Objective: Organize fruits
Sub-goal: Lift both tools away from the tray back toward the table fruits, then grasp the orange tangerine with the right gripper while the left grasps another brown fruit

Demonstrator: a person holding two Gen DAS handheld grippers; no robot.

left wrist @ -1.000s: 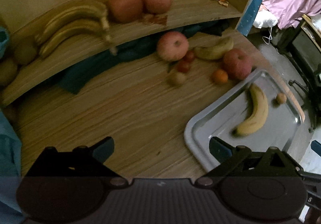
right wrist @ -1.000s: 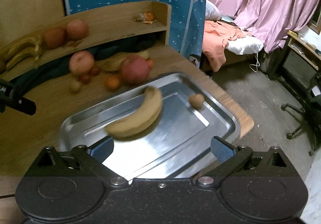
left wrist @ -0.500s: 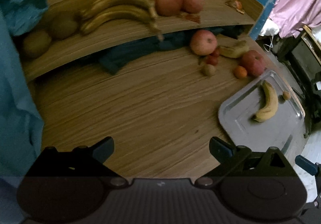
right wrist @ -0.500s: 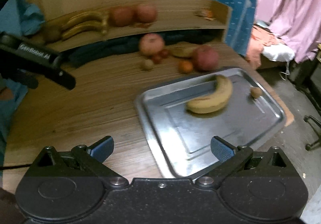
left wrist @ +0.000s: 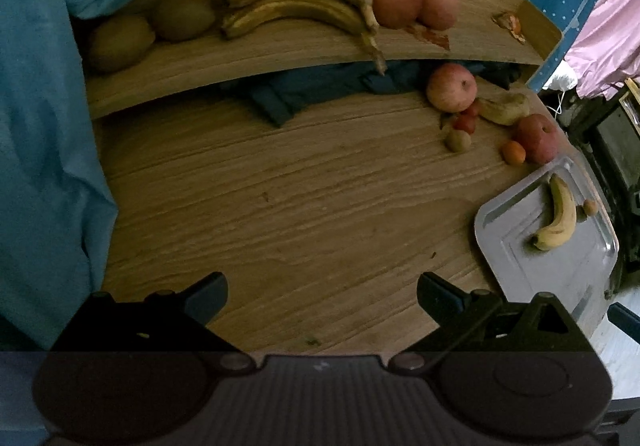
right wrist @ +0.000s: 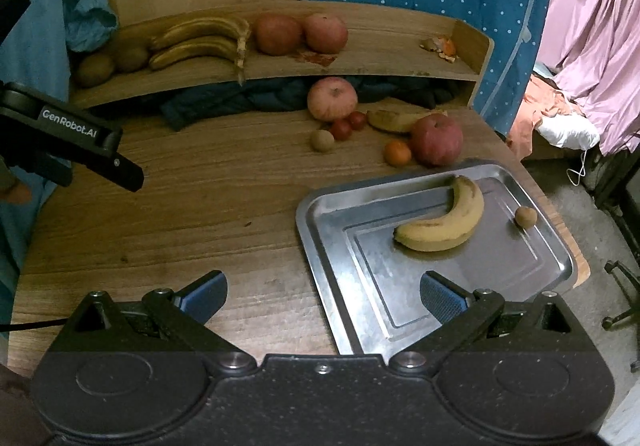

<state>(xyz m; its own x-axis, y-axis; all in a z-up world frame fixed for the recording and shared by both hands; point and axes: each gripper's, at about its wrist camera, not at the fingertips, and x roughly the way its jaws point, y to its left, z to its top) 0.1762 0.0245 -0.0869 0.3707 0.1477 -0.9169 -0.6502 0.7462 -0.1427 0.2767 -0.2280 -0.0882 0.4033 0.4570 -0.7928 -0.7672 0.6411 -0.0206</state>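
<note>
Item: metal tray [right wrist: 340, 246] at the table's right front corner, holding one banana [right wrist: 444, 224] and a small brown fruit [right wrist: 525, 216] near its right rim. Loose stock beside the tray's far edge: red apple [right wrist: 437, 140], small orange [right wrist: 397, 153], two tomatoes [right wrist: 347, 125], pink apple [right wrist: 332, 99], a second banana [right wrist: 394, 121]. Step judged: between picks; next calls for a reach over the tray. Right gripper [right wrist: 323, 296] and left gripper [left wrist: 322, 296]: both spread, empty. Rear shelf [right wrist: 360, 68] carries bananas, apples, kiwis; no obstruction.
</note>
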